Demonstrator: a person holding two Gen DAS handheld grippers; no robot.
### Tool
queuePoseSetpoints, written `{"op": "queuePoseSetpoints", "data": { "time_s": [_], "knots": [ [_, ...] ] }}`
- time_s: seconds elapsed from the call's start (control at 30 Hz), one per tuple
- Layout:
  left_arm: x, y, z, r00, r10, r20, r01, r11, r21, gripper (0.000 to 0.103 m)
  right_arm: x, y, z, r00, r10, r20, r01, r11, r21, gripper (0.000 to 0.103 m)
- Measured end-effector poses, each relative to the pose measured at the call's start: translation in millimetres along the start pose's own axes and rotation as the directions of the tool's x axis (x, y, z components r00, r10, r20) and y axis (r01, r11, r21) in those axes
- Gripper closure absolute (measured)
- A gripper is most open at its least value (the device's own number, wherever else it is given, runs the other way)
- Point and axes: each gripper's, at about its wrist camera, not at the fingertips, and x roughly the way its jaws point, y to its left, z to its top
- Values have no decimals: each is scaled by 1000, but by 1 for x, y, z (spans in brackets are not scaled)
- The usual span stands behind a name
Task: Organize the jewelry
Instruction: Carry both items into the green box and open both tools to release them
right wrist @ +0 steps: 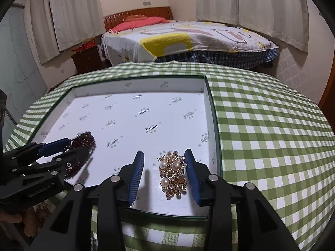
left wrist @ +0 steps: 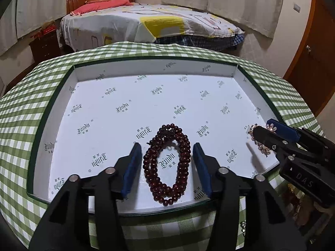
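Note:
A dark red bead bracelet point(left wrist: 167, 163) lies coiled on the white floor of a shallow box point(left wrist: 146, 104) near its front edge. My left gripper point(left wrist: 166, 148) is open, its blue pads on either side of the beads, apart from them. A gold brooch with pearls point(right wrist: 172, 173) lies in the box's front right corner point(right wrist: 211, 125). My right gripper point(right wrist: 164, 155) is open around it, the right pad close against it. The right gripper also shows in the left wrist view point(left wrist: 263, 128), and the left gripper with the beads point(right wrist: 83, 141) in the right wrist view.
The box sits on a table with a green checked cloth point(right wrist: 261, 136). More jewelry lies below the table's front edge point(left wrist: 293, 198). A bed point(left wrist: 146, 23) and a dark nightstand point(left wrist: 45, 46) stand behind the table.

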Motion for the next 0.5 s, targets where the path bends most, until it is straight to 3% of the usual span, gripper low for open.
{"op": "queuePoseSetpoints", "data": {
  "time_s": [0.3,0.5],
  "knots": [
    [-43,4,3,995,10,101,-8,1000,-20,42,-43,13,3,996,-8,87,10,1000,-23,60],
    [-74,6,-14,989,27,144,-23,999,-34,41,-68,20,-12,994,-9,109,10,1000,-16,60]
  ]
}}
